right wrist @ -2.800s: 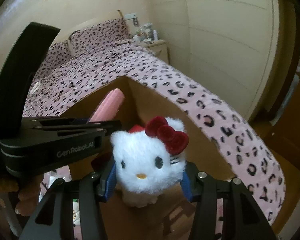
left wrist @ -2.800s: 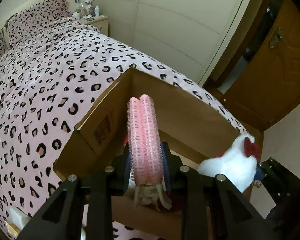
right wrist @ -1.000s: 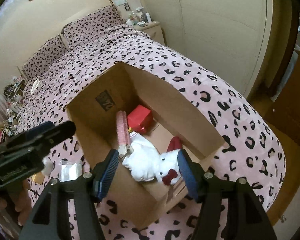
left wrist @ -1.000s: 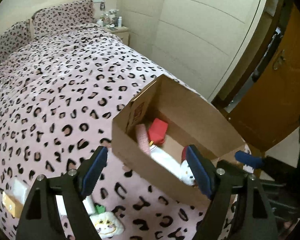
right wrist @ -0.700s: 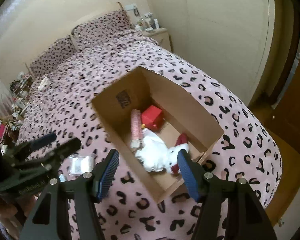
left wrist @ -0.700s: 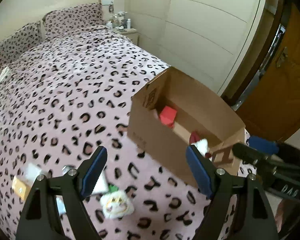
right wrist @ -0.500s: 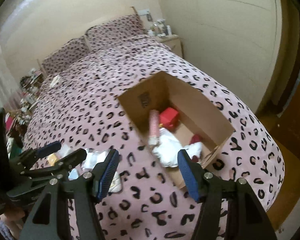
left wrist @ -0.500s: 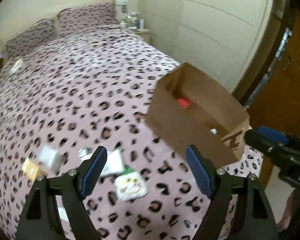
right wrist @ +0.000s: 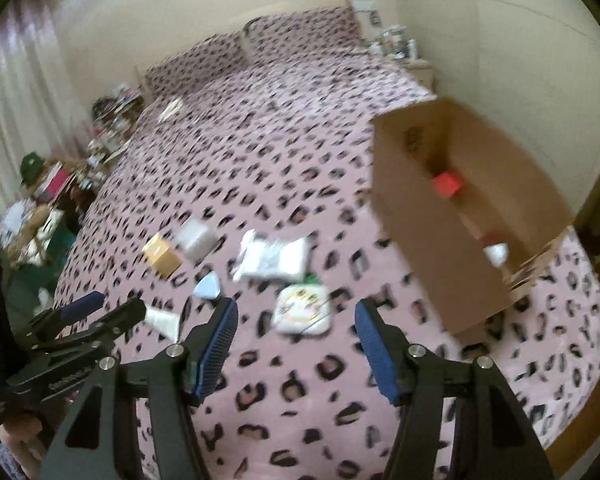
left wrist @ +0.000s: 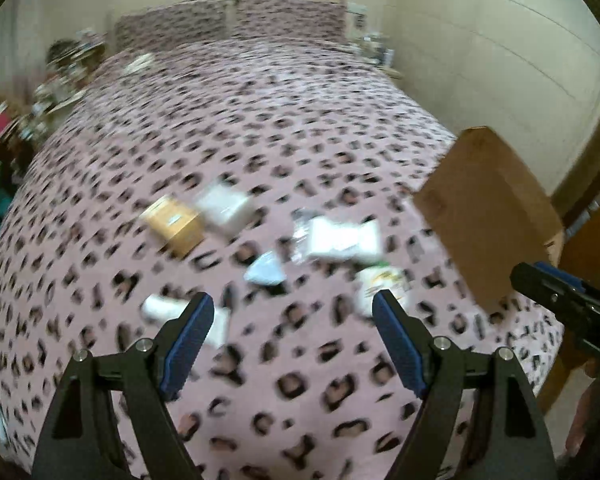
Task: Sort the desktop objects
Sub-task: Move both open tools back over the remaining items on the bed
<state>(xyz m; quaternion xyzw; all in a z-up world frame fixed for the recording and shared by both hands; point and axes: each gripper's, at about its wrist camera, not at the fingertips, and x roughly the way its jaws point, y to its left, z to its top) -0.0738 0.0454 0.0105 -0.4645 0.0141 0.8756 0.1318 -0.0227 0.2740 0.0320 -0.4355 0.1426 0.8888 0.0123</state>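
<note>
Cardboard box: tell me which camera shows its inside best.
The right wrist view: the cardboard box opens toward that camera, showing a red item inside. The left wrist view shows only its closed outer side, nothing inside.

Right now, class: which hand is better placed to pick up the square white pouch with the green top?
Probably the right. The right tongs stand open with the pouch almost between their tips; in the left view it lies off beside the left tongs' right tip.

L gripper (left wrist: 293,314) & R gripper (right wrist: 296,322): jaws apart, empty, angled down.
</note>
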